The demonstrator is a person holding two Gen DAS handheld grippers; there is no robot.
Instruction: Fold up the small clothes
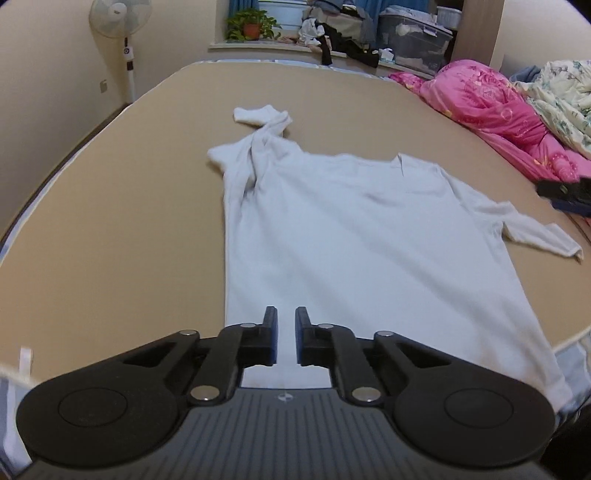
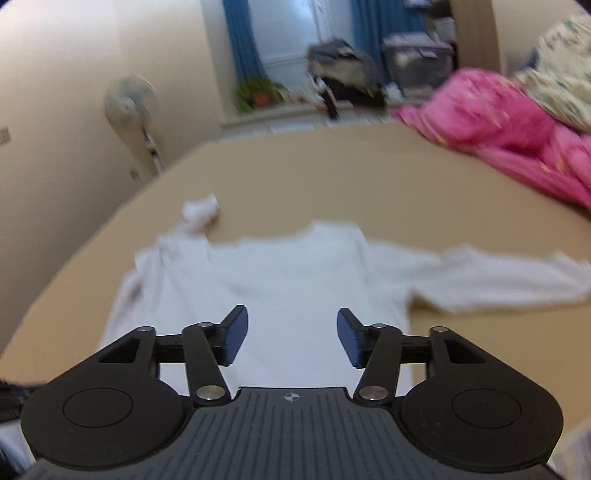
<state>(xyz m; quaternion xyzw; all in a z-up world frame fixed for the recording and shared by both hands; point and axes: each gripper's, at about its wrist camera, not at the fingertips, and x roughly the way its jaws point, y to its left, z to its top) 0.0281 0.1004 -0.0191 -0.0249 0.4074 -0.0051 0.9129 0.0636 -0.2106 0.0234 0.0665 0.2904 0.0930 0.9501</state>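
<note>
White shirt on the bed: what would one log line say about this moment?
garment: white shirt spread flat on bed | far sleeve twisted | left gripper: empty | right gripper: open, empty

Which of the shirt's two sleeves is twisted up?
The far-left sleeve is twisted into a rope; the right sleeve lies flat and spread out.

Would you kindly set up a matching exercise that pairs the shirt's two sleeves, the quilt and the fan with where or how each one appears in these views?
Things:
1. Left sleeve
2. Right sleeve
3. Pink quilt
4. Fan

States or places:
A. Standing by the wall
B. Lying stretched out flat
C. Twisted and bunched
D. Heaped at the bed's right edge

Pairs: 1-C, 2-B, 3-D, 4-A
</note>
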